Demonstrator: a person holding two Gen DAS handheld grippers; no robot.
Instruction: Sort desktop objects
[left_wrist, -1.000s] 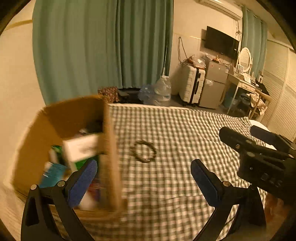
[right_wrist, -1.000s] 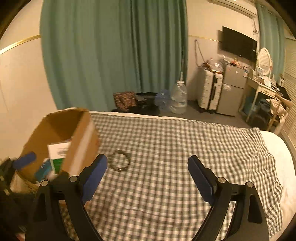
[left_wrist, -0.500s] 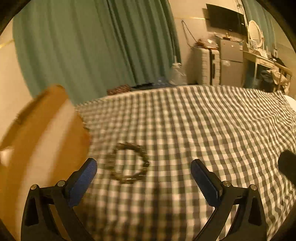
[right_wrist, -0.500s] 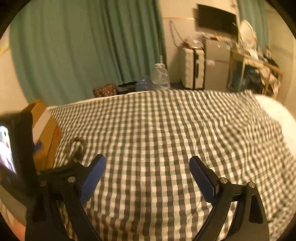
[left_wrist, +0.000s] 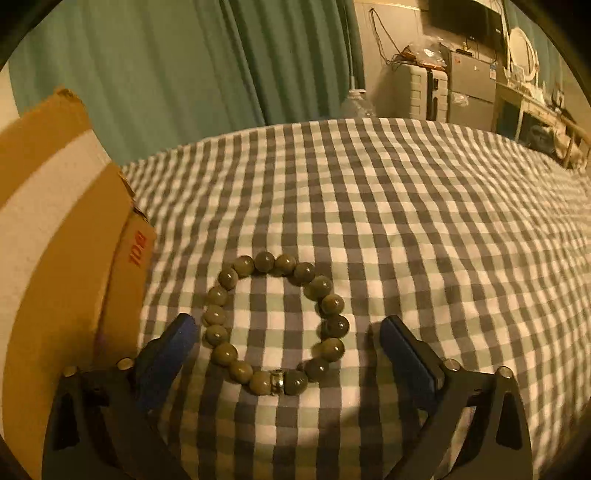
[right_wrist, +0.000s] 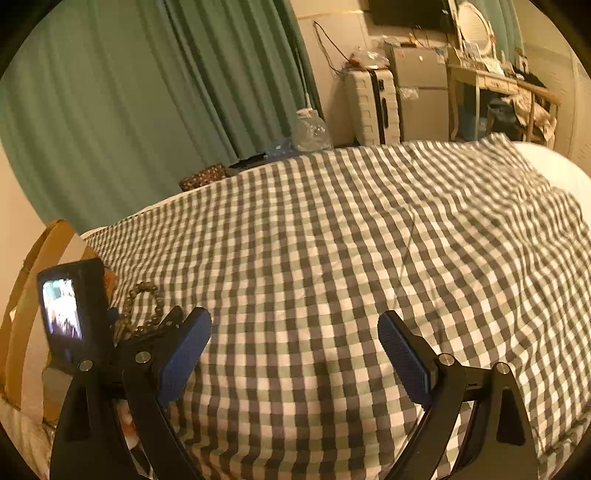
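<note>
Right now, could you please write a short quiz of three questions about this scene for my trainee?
1. True or false: the bead bracelet lies flat on the checked cloth, between the jaws of the left gripper.
2. What stands beside the bracelet, at the left in the left wrist view? A) cardboard box B) suitcase C) water jug
3. What, if anything, is between the jaws of the right gripper?

Key: 1. True; no pad touches it. 2. A, the cardboard box. 3. Nothing, only cloth.

Dim warm light, green curtains (right_wrist: 147, 103), a wall-mounted TV (right_wrist: 410, 13), white suitcase (right_wrist: 373, 107) and cluttered desk (right_wrist: 498, 83).
</note>
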